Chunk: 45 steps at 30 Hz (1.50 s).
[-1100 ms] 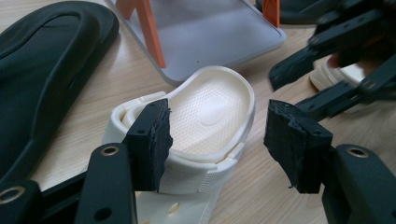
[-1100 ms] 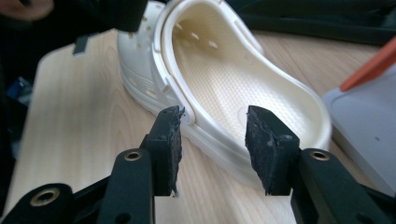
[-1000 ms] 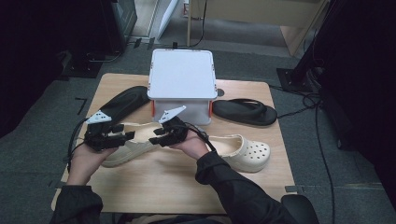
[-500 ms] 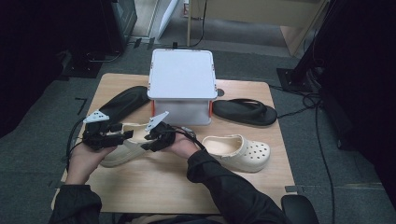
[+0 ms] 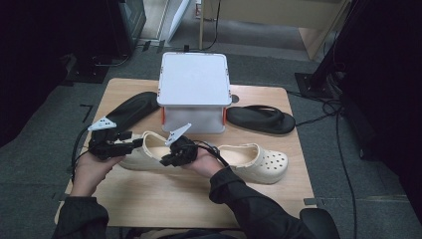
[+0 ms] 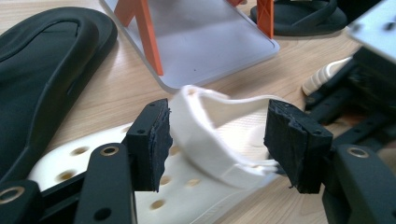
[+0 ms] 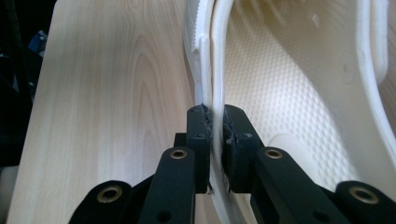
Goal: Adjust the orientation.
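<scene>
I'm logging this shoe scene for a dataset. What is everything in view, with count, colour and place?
cream clog: 2, cream; left clog between the grippers, right clog at front right of the table.
black sandal: 2, black; one left of the box, one right of it.
box: 1, white with orange legs, at the back middle.
table: 1, light wood, under it all.
left gripper: 1, black, open around the left clog's heel strap.
right gripper: 1, black, shut on the left clog's side wall; its jaws have just been closing.
</scene>
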### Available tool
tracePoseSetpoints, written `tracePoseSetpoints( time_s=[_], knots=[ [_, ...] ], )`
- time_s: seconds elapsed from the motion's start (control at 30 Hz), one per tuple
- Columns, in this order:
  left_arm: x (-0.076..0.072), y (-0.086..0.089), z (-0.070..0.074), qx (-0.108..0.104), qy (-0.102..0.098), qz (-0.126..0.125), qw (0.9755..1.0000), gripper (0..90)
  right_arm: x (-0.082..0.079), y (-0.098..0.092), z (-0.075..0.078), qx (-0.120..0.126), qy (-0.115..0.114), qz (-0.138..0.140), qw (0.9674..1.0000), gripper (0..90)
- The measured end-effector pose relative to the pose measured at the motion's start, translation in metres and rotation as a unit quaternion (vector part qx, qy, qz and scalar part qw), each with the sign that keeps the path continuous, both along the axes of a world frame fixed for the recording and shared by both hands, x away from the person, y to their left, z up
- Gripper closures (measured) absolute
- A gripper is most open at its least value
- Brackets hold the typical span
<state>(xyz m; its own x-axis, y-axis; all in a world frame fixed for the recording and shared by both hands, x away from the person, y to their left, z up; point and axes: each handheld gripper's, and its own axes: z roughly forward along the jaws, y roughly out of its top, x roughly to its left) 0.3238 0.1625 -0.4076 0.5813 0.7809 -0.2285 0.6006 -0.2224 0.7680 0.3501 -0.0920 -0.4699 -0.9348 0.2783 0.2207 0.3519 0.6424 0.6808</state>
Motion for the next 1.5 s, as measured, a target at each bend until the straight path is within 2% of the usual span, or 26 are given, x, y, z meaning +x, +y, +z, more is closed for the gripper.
tracePoseSetpoints(
  time_s=[0.17, 0.2, 0.23, 0.33, 0.57, 0.6, 0.63, 0.67, 0.73, 0.77, 0.8, 0.87, 0.97, 1.0, 1.07, 1.1, 1.13, 1.17, 1.27, 1.3, 1.43, 1.47, 1.5],
  knots=[
    [0.001, -0.002, -0.003, 0.002, 0.001, -0.001, 1.0, 41.0, -0.013, -0.016, 0.0, 0.002, 0.005, -0.018, 0.9998, 83.3],
    [0.002, -0.002, -0.005, 0.002, 0.001, -0.002, 1.0, 41.2, -0.018, -0.026, 0.0, 0.009, 0.007, -0.032, 0.9994, 85.5],
    [0.002, -0.002, -0.005, 0.002, 0.001, -0.002, 1.0, 41.4, -0.018, -0.026, 0.0, 0.009, 0.007, -0.032, 0.9994, 85.5],
    [0.004, -0.004, -0.012, 0.004, 0.01, -0.003, 0.9999, 41.9, -0.025, -0.044, -0.002, 0.014, 0.011, -0.053, 0.9984, 85.4],
    [0.004, -0.005, -0.022, 0.012, 0.008, -0.009, 0.9999, 46.5, -0.035, -0.054, -0.003, 0.018, -0.001, -0.068, 0.9975, 83.0],
    [0.004, -0.003, -0.023, 0.012, 0.011, -0.011, 0.9998, 49.6, -0.034, -0.055, -0.002, 0.018, -0.002, -0.069, 0.9974, 82.6],
    [0.003, -0.002, -0.025, 0.009, 0.012, -0.009, 0.9998, 54.7, -0.033, -0.056, 0.002, 0.034, -0.003, -0.072, 0.9968, 77.0],
    [0.002, -0.001, -0.027, 0.007, 0.01, -0.005, 0.9999, 54.7, -0.033, -0.056, 0.002, 0.034, -0.003, -0.072, 0.9968, 77.0],
    [-0.001, 0.003, -0.031, 0.005, 0.018, 0.004, 0.9998, 61.3, -0.03, -0.059, 0.009, 0.044, -0.009, -0.072, 0.9964, 75.7],
    [-0.003, 0.005, -0.032, 0.006, 0.018, 0.006, 0.9998, 64.5, -0.027, -0.061, 0.017, 0.047, -0.028, -0.08, 0.9953, 75.7],
    [-0.003, 0.005, -0.032, 0.006, 0.018, 0.006, 0.9998, 66.1, -0.027, -0.061, 0.017, 0.047, -0.028, -0.08, 0.9953, 75.7],
    [-0.006, 0.008, -0.034, 0.004, 0.02, 0.012, 0.9997, 67.0, -0.018, -0.064, 0.021, 0.051, -0.037, -0.098, 0.9932, 75.8],
    [-0.011, 0.009, -0.037, 0.008, 0.023, 0.015, 0.9996, 69.9, -0.005, -0.066, 0.02, 0.053, -0.043, -0.122, 0.9901, 76.4],
    [-0.013, 0.01, -0.038, 0.008, 0.024, 0.015, 0.9996, 70.6, 0.003, -0.065, 0.017, 0.045, -0.051, -0.135, 0.9886, 76.4],
    [-0.015, 0.011, -0.041, 0.012, 0.028, 0.014, 0.9994, 70.6, 0.006, -0.065, 0.016, 0.042, -0.054, -0.14, 0.9877, 76.4],
    [-0.016, 0.011, -0.043, 0.017, 0.026, 0.015, 0.9994, 70.0, 0.011, -0.064, 0.014, 0.037, -0.071, -0.145, 0.9863, 76.6],
    [-0.017, 0.012, -0.044, 0.02, 0.026, 0.017, 0.9993, 70.0, 0.011, -0.064, 0.014, 0.037, -0.071, -0.145, 0.9863, 76.6],
    [-0.017, 0.014, -0.045, 0.019, 0.03, 0.02, 0.9992, 70.1, 0.013, -0.065, 0.012, 0.033, -0.082, -0.147, 0.9852, 76.9],
    [-0.018, 0.016, -0.048, 0.023, 0.041, 0.026, 0.9986, 71.1, 0.022, -0.066, 0.004, 0.023, -0.079, -0.157, 0.9843, 76.9],
    [-0.017, 0.016, -0.05, 0.026, 0.046, 0.026, 0.9983, 71.1, 0.026, -0.066, 0.0, 0.01, -0.069, -0.169, 0.9832, 76.6],
    [-0.014, 0.012, -0.056, 0.045, 0.056, 0.022, 0.9972, 71.1, 0.028, -0.065, 0.0, 0.003, -0.063, -0.173, 0.9829, 76.5],
    [-0.014, 0.012, -0.056, 0.045, 0.047, 0.021, 0.9976, 71.1, 0.029, -0.064, -0.001, -0.001, -0.062, -0.167, 0.984, 76.2],
    [-0.013, 0.013, -0.056, 0.045, 0.05, 0.019, 0.9975, 71.1, 0.028, -0.063, -0.001, -0.004, -0.062, -0.163, 0.9847, 76.1]
  ],
)
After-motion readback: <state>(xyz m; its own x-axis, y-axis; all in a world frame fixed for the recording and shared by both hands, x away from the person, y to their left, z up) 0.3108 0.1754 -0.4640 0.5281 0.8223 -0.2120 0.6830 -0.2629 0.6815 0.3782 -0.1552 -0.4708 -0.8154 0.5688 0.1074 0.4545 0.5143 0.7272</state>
